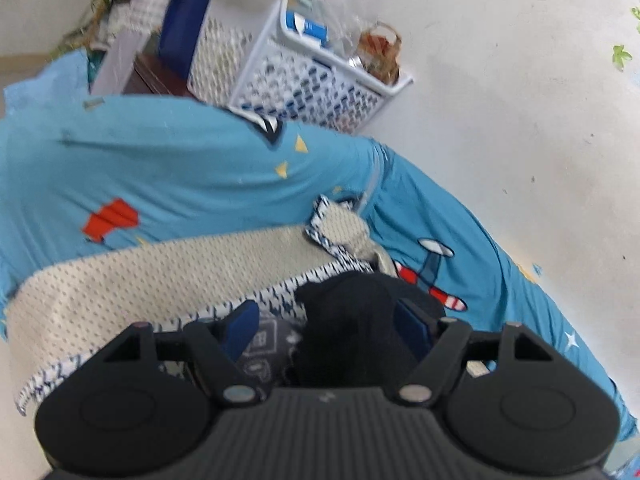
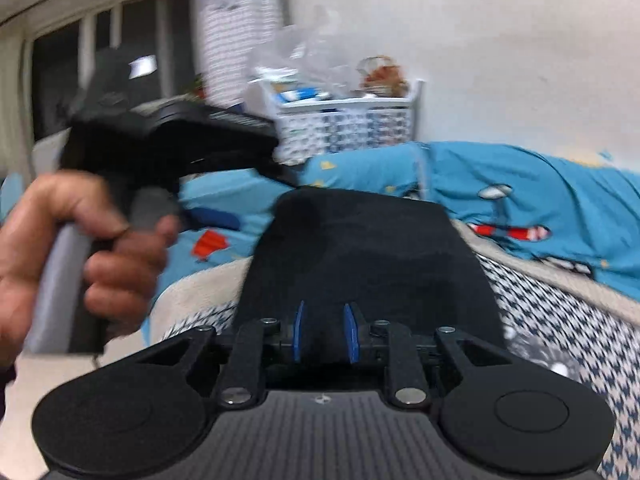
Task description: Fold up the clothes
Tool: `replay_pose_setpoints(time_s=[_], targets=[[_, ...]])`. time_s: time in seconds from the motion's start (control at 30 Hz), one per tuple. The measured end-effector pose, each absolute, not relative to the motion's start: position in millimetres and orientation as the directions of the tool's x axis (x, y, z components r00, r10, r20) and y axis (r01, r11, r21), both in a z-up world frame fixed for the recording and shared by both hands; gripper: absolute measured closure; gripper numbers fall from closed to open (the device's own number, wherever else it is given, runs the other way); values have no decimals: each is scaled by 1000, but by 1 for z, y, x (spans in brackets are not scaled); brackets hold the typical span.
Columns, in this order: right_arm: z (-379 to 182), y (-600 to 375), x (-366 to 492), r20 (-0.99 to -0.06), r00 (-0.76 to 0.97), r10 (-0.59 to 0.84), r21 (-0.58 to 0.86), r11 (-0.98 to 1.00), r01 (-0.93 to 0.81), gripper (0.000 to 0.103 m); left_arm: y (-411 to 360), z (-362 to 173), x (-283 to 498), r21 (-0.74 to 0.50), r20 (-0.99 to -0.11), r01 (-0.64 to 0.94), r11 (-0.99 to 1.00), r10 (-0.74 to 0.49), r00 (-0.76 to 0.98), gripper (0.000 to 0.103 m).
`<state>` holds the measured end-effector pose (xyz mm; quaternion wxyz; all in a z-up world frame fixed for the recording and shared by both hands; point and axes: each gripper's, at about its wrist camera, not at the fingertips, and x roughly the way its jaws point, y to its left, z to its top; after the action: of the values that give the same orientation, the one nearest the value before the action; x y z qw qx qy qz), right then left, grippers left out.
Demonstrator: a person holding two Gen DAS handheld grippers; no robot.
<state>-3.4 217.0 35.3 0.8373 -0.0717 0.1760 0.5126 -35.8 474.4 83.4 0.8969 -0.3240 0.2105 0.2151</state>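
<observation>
A black garment (image 1: 352, 320) lies bunched on a beige mesh cloth with a blue-and-white houndstooth edge (image 1: 140, 280), both on a bed. My left gripper (image 1: 328, 328) stands open, wide around the black bunch, its blue pads (image 1: 244, 326) not clearly pressing on it. In the right wrist view the black garment (image 2: 360, 248) rises in front of the camera, and my right gripper (image 2: 325, 334) is shut on its near edge, cloth pinched between the narrow blue pads. A person's hand (image 2: 80, 240) holds the left gripper's handle at the left.
A blue sheet with aeroplane prints (image 1: 200, 168) covers the bed. Behind it, against the white wall (image 1: 520, 80), stands a white perforated basket (image 1: 304, 80) with boxes and a plastic bag. A dark window (image 2: 60, 80) is far left.
</observation>
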Motion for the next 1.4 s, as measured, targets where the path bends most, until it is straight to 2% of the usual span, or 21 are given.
replay_pose_setpoints(time_s=[0.1,0.17,0.3,0.4,0.43,0.47,0.5,0.53,0.57,0.67,0.77,1.1,1.2,1.27,1.4], targets=[[32,225,-14,-391,354,850,44,401,-915,78,481,76,-32,-512,-540,-524,681,219,813,30],[29,230,-19,-400,335,853,30,378,-925,71,484,72,-31,-532,-541,-519,670,203,816,30],[20,243,-27,-418,354,837,-48,369,-928,70,494,65,-27,-579,-530,-499,645,166,831,30],[14,252,-33,-425,385,819,-120,371,-921,73,500,60,-21,-599,-532,-488,635,140,835,30],[13,253,-35,-425,387,818,-136,365,-921,83,502,58,-19,-607,-532,-485,630,132,837,31],[12,254,-37,-427,385,818,-145,358,-922,89,503,58,-18,-614,-529,-481,626,126,839,34],[11,254,-38,-429,384,818,-150,354,-923,91,504,58,-17,-618,-525,-474,627,120,842,37],[10,254,-39,-431,383,817,-154,351,-924,94,504,58,-16,-619,-521,-465,633,112,846,44],[10,254,-40,-434,382,816,-157,348,-924,95,504,59,-14,-620,-516,-454,640,103,851,53],[8,254,-41,-445,373,814,-151,342,-927,97,503,60,-8,-615,-510,-439,655,94,855,70],[9,253,-38,-450,360,817,-122,343,-931,97,501,60,-4,-591,-519,-454,667,115,847,78],[-1,266,-24,-502,307,809,-28,340,-940,97,513,58,-2,-557,-556,-544,628,206,806,78],[0,264,-21,-503,295,812,4,343,-939,97,518,62,-10,-558,-546,-572,601,253,798,72],[2,262,-21,-497,298,815,6,347,-938,97,520,69,-17,-563,-527,-573,595,276,804,65],[8,255,-20,-480,307,822,14,357,-934,97,518,84,-30,-575,-494,-555,601,285,821,64]])
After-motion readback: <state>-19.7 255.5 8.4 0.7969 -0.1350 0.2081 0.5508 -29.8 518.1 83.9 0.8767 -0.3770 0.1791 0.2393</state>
